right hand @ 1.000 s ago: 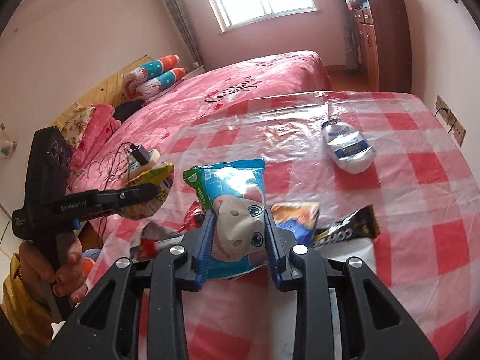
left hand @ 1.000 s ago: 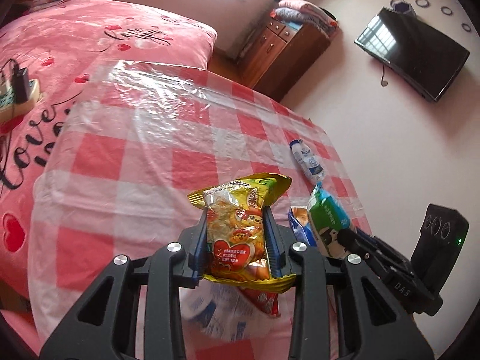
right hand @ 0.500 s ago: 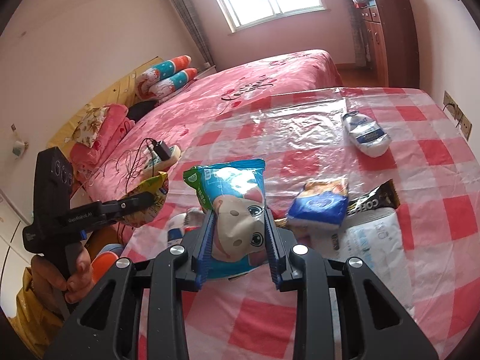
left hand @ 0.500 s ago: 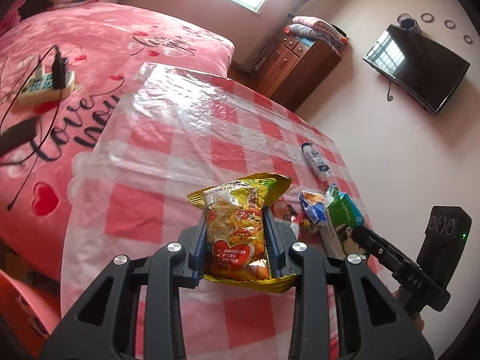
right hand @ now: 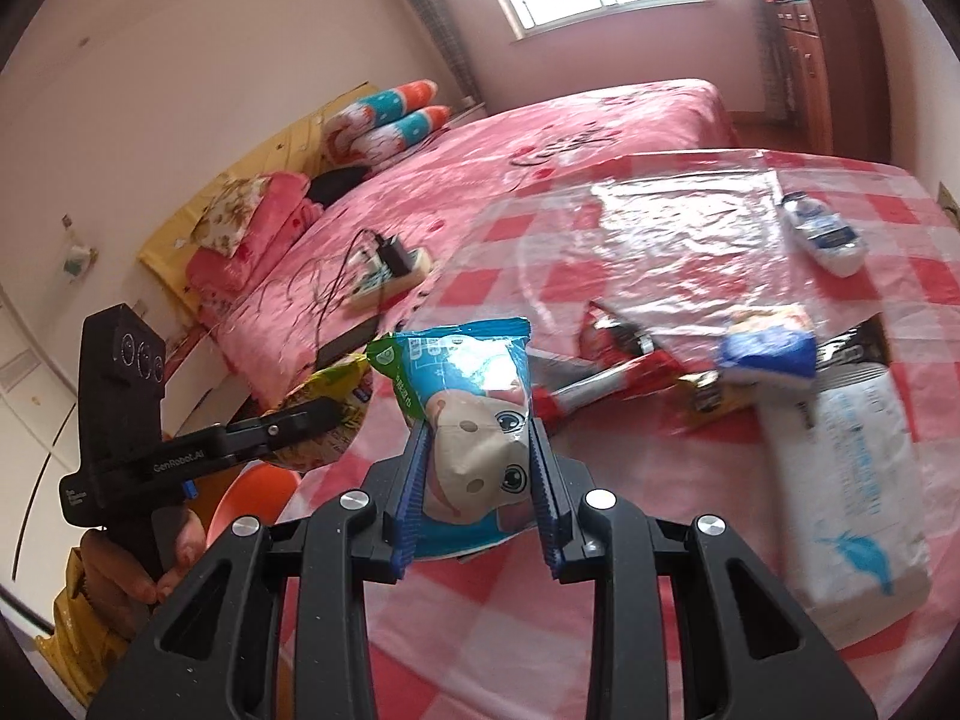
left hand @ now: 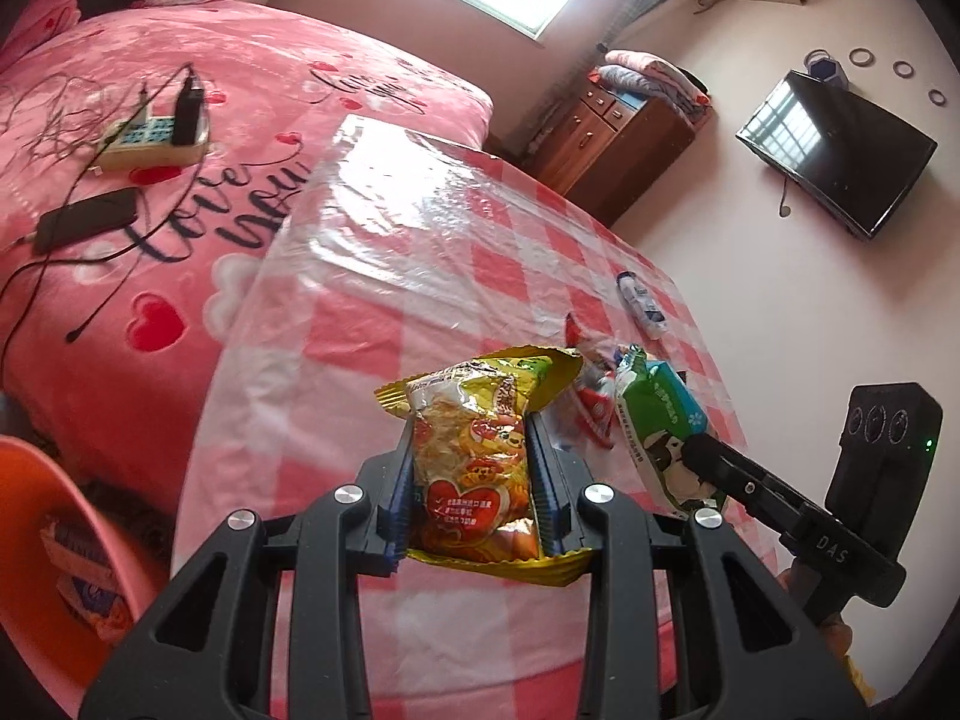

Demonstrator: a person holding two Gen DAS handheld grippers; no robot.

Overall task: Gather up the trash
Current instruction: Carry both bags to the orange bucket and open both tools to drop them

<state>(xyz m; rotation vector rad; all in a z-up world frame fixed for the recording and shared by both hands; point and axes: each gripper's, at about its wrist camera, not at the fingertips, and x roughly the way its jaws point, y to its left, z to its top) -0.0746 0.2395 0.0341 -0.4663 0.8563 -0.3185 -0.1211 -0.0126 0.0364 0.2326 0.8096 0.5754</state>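
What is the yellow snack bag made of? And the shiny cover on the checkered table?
The yellow snack bag looks like thin glossy plastic film: it crinkles, catches the light, and has crimped, sealed ends. The table cover seems to be clear soft plastic sheet: the red and white checks show through it, and it has wrinkles and bright window glare. Whether the checks are cloth or printed, I cannot tell.

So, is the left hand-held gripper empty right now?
No, the left hand-held gripper is clamped on a yellow snack bag, which is pinched upright between its two fingers.
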